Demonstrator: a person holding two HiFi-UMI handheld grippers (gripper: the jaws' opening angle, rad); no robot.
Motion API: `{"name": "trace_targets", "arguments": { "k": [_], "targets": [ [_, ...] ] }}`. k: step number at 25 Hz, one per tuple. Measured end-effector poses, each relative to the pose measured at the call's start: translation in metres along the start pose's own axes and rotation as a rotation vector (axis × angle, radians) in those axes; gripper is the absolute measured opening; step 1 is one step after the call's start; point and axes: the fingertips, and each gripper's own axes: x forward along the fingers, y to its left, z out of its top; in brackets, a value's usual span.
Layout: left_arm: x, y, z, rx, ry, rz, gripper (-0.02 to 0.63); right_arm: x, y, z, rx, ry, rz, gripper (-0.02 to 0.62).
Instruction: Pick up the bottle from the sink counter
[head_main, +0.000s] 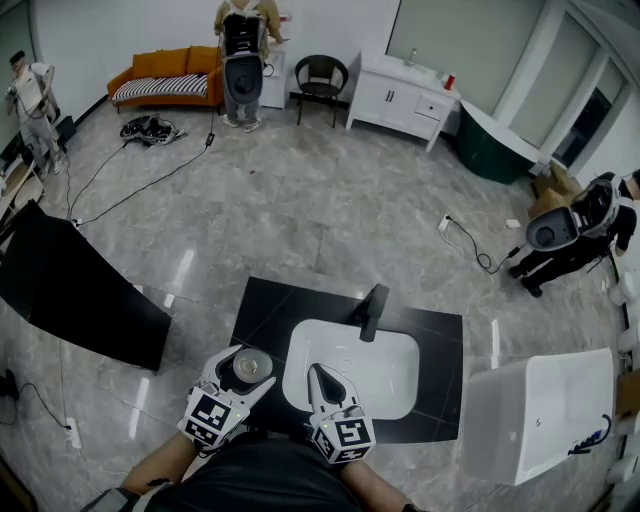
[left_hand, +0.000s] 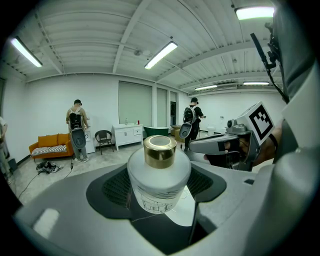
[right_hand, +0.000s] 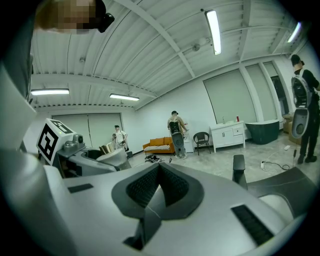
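My left gripper (head_main: 245, 372) is clamped on the bottle (head_main: 251, 366), a white frosted one with a gold cap (left_hand: 160, 150), its round body pinched between the two dark pads; it sits over the near-left part of the black sink counter (head_main: 270, 310), just left of the white basin (head_main: 390, 352), and I cannot tell whether its base touches the surface; my right gripper (head_main: 320, 378) is empty, its jaws pressed together with nothing between them, and it hangs over the near-left edge of the basin, just right of the bottle but apart from it; the black faucet (head_main: 371, 311) stands at the far rim of the basin, beyond both tools.
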Motion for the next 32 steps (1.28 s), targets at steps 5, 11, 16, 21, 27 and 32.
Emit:
{"name": "trace_targets", "arguments": {
  "k": [5, 11, 16, 21, 27, 32],
  "targets": [
    [-0.0009, -0.0007, -0.0023, 0.000, 0.000, -0.002, 0.334, -0.0006, 0.0003, -0.0009, 0.002, -0.004, -0.004, 0.006],
    [-0.0019, -0.0014, -0.0027, 0.000, 0.000, -0.005, 0.334, -0.0017, 0.0015, -0.0014, 0.003, -0.003, -0.005, 0.006],
    [-0.0031, -0.0011, -0.0035, -0.002, 0.000, -0.006, 0.334, -0.0017, 0.0041, -0.0015, 0.004, -0.005, -0.002, 0.006],
    [-0.0036, -0.0019, -0.0064, 0.000, 0.000, -0.008, 0.334, -0.0030, 0.0038, -0.0048, 0.006, -0.004, -0.006, 0.006],
    [-0.0066, -0.0015, -0.0056, -0.001, 0.001, -0.012, 0.334, -0.0035, 0.0070, -0.0030, 0.006, -0.001, -0.007, 0.006],
    [-0.0068, 0.0005, -0.0067, 0.005, 0.003, -0.017, 0.334, -0.0029, 0.0075, -0.0025, 0.006, -0.005, -0.013, 0.006]
  ]
}}
